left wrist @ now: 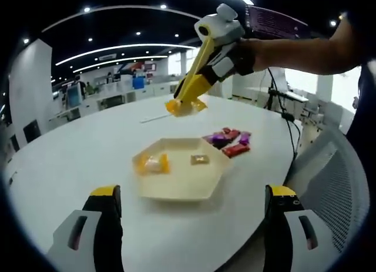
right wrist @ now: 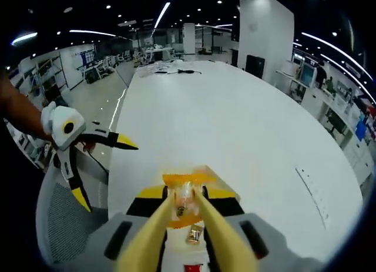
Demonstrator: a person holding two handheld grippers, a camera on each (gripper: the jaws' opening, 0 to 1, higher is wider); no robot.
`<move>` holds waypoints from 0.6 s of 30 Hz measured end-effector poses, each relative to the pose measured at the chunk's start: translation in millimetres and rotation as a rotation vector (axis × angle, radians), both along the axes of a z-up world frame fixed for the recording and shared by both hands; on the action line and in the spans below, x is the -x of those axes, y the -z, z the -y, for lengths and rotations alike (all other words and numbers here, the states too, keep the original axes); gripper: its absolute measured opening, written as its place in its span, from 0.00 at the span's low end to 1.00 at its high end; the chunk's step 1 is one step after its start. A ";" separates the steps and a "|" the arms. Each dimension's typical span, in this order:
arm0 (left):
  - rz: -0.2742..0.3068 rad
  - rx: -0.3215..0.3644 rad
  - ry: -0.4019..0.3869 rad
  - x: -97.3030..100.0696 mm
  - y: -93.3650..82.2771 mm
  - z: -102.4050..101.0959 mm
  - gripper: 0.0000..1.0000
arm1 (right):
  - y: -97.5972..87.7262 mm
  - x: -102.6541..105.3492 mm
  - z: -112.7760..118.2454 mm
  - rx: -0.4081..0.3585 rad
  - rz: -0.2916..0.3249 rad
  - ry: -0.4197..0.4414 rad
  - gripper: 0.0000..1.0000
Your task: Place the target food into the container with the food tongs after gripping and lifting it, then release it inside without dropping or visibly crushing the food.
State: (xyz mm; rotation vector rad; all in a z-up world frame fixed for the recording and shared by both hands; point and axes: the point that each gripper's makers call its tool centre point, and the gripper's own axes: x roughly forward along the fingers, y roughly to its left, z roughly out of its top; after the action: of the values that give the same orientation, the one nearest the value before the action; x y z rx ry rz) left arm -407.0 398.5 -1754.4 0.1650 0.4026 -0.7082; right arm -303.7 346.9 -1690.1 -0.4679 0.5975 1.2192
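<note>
While the right gripper (left wrist: pixel 187 104) hangs in the air above the far side of the white table (left wrist: pixel 76 160), the yellow food tongs (right wrist: pixel 185 216) it carries are closed on a candy in a yellow wrapper (right wrist: pixel 187 192), which is lifted clear of the tabletop. In the right gripper view the two yellow arms of the tongs run up from the bottom and meet on the wrapper, whose crinkled edges spread out to either side of the tips; the piece looks whole, not flattened. In the left gripper view the same tongs slope down from a person's hand (left wrist: pixel 244 54), with the wrapped piece pinched at their lower end, well above and behind the cream hexagonal tray (left wrist: pixel 202 187). That tray lies on the table near the left gripper (left wrist: pixel 191 210), whose black jaws with yellow tips stand wide apart at the bottom of its view and hold nothing. Inside the tray lie a second yellow-wrapped candy (left wrist: pixel 153 163) towards its left side and a small brown-wrapped sweet (left wrist: pixel 200 160) near the middle, apart from each other. Just beyond the tray's far right edge, on the bare table, sits a small pile of red and purple wrapped sweets (left wrist: pixel 230 141). A grey mesh chair (left wrist: pixel 335 184) stands at the table's right edge.
</note>
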 end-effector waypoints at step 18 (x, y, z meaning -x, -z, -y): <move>0.001 -0.010 0.000 0.2 1.4 0.0 0.98 | 14.2 -3.0 -28.9 0.011 -0.003 -0.030 0.25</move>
State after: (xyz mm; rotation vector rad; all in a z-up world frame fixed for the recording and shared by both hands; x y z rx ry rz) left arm -407.2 398.5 -1755.9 0.1749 0.4048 -0.7063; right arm -300.8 375.8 -1704.4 -0.4854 0.6019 1.2465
